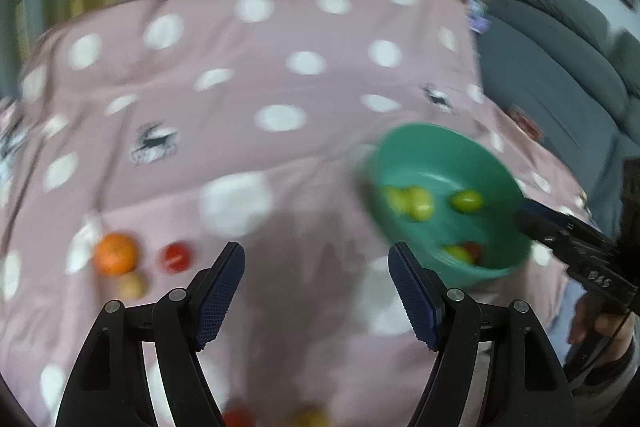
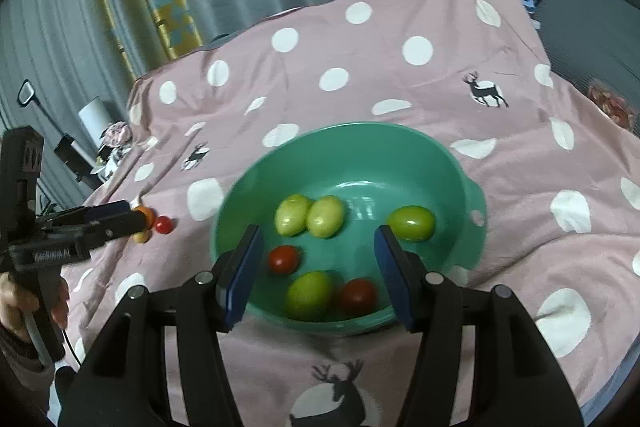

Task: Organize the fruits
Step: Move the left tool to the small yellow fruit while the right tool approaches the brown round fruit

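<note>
A green bowl (image 2: 352, 155) sits on the pink dotted cloth (image 2: 400, 87) and holds several fruits: yellow-green ones (image 2: 294, 215) and two red tomatoes (image 2: 283, 259). My right gripper (image 2: 318, 243) hangs open over the bowl's near rim with nothing between its pads. In the blurred left wrist view my left gripper (image 1: 316, 259) is open and empty over bare cloth. To its left lie an orange (image 1: 116, 253), a red tomato (image 1: 176, 257) and a pale fruit (image 1: 134, 285). The bowl (image 1: 432, 155) is to its right. From the right wrist view the left gripper (image 2: 134, 217) points at that small group.
A red fruit (image 1: 236, 417) and a yellow one (image 1: 310, 417) peek out at the bottom edge under the left gripper. A grey sofa (image 1: 560, 67) stands beyond the cloth's right edge. Curtains hang behind. A white roll (image 2: 94, 115) and clutter sit off the cloth's left side.
</note>
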